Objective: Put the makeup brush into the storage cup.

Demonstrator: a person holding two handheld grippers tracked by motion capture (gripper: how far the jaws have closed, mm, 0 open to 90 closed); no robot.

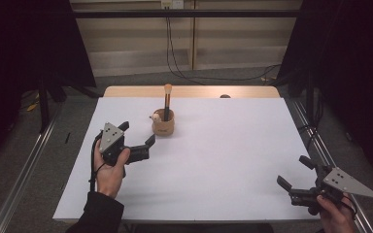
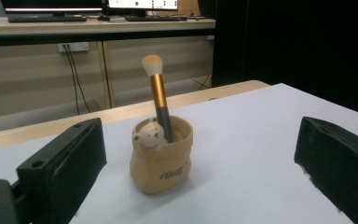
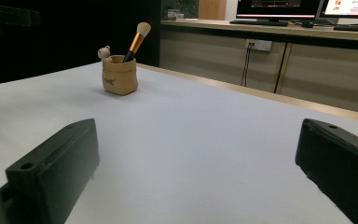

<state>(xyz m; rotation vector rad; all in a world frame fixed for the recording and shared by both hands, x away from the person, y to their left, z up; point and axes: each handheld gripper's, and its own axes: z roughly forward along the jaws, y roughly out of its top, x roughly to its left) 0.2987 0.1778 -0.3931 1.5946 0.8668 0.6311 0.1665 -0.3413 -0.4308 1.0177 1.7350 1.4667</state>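
A tan sack-shaped pot point(image 1: 163, 124) point(image 2: 161, 161) point(image 3: 119, 75) with a small bear figure on its rim stands upright near the table's middle back. A makeup brush point(image 1: 167, 101) point(image 2: 157, 95) point(image 3: 136, 42) with a gold and dark handle stands in it, bristles up. My left gripper point(image 1: 137, 133) point(image 2: 200, 172) is open, a short way to the pot's left and front, pointing at it with nothing between its jaws. My right gripper point(image 1: 295, 173) point(image 3: 198, 172) is open near the table's front right corner, far from the pot, holding nothing.
The table is covered by a white sheet point(image 1: 213, 160), with a bare wooden strip point(image 1: 194, 91) along its far edge. A small dark object point(image 1: 225, 96) lies on that strip. Metal rails run beside the table on both sides.
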